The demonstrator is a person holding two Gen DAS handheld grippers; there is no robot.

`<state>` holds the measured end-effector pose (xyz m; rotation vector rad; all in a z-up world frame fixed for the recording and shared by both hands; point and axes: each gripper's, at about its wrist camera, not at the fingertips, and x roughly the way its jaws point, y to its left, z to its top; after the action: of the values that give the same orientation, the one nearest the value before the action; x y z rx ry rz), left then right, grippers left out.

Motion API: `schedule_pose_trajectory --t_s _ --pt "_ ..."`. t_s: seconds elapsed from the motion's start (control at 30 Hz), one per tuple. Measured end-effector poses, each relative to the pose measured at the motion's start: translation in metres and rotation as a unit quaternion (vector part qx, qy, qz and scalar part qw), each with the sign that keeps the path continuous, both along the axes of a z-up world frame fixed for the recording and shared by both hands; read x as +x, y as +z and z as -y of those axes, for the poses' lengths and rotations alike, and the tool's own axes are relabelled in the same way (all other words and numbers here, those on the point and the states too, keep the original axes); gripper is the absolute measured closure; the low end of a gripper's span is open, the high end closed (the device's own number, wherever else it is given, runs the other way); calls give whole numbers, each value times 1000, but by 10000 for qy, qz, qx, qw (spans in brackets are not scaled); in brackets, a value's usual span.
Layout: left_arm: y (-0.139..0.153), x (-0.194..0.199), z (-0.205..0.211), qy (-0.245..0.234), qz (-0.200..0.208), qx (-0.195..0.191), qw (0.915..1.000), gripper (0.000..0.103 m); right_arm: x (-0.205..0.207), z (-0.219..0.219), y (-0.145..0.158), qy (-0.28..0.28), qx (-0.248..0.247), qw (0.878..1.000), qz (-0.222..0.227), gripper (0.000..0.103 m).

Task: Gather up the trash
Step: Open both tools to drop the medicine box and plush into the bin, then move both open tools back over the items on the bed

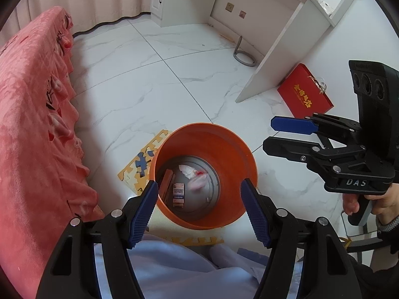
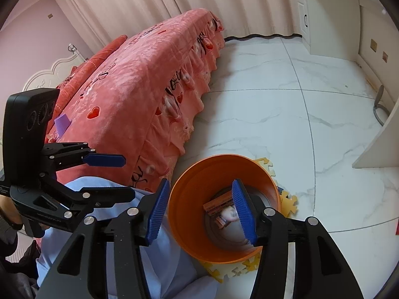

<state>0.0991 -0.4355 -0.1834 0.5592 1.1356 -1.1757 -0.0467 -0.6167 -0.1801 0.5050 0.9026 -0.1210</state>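
While both tools hang above the orange bin, the left tool has its jaws spread wide with nothing between them, and so does the right tool. Directly below them, inside the bin, lie a crumpled wrapper and small cartons. The pink bed lies left of both.

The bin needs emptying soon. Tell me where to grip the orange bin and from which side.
Grip the orange bin by its thin upper rim, coming straight down from above, one finger inside the wall and one outside. It stands upright and open-topped, and its round body looks too wide for the open left gripper to span.
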Motion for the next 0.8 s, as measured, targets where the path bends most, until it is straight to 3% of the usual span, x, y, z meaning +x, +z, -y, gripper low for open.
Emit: schedule_pose_trajectory --t_s 0.13,0.2,0.3,0.4,0.53,0.63,0.8 --pt "2 -1 1 -17 20 -37 10000 34 -1 -2 5 28 3 10000 23 50" --pt "4 0 -4 -11 38 -63 10000 34 -1 -3 10 35 30 10000 49 44" --pt "10 0 -12 73 130 -135 9998 22 0 -9 19 105 -18 9999 132 42" --pt "18 1 -23 161 184 -213 9995 21 3 -17 30 204 -59 9996 203 37" --pt "34 2 -44 416 467 -253 9977 14 10 -34 47 356 -85 9987 341 28" --pt "47 5 -68 686 662 -286 9950 8 17 -52 60 551 -127 9973 468 26" --pt "70 9 -117 1251 896 -340 9875 7 40 -95 85 1089 -214 9913 706 19"
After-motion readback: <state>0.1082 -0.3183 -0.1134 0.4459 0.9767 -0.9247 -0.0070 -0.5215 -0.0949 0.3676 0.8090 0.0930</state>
